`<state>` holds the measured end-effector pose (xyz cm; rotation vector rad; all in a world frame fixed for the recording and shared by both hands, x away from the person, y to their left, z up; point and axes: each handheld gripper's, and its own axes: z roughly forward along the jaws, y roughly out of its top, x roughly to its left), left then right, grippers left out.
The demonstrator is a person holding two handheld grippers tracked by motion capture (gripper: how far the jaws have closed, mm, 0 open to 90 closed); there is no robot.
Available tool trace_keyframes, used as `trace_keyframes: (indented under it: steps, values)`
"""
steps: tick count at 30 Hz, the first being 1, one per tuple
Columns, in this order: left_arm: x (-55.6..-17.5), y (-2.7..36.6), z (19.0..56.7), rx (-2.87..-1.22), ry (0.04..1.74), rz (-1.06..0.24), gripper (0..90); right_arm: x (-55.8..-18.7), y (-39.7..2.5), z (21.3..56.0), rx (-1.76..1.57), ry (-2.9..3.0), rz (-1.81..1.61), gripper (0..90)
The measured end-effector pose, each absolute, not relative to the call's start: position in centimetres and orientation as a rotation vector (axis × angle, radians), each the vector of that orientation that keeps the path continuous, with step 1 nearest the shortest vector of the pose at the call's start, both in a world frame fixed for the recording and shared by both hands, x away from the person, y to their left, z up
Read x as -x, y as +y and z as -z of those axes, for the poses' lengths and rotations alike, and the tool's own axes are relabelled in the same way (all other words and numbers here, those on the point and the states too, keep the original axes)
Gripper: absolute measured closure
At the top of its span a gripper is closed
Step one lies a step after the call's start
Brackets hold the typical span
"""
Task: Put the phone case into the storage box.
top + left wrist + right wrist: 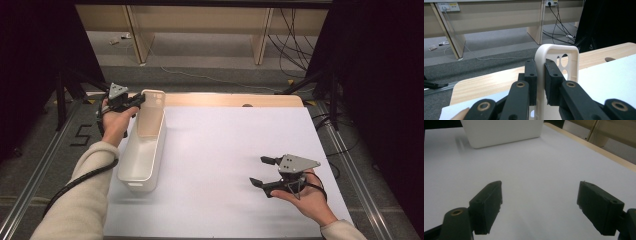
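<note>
While a white sheet [225, 150] is covering the table in the high view, the left gripper [131, 102] is pinching the far end of a long white bin [144, 145] at the sheet's left edge, and the right gripper [265, 172] is hovering, jaws spread, well apart at the near right. Seen from the left gripper view, both black jaws are pressing on the bin's [556, 53] rim. Seen from the right gripper view, wide-open jaws are hanging over bare sheet [536, 170], the bin [501, 131] beyond.
</note>
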<state>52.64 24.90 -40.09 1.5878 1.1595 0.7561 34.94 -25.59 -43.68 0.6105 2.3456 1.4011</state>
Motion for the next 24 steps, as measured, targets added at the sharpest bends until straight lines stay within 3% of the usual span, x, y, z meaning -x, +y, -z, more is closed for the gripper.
trace_keyframes:
  steps: [24]
  values:
    - [-52.63, 25.22, 40.56, -1.585, 1.182, -0.747, 80.1, -34.91, -25.53, 43.71, -0.608, 2.350, -1.398, 21.6]
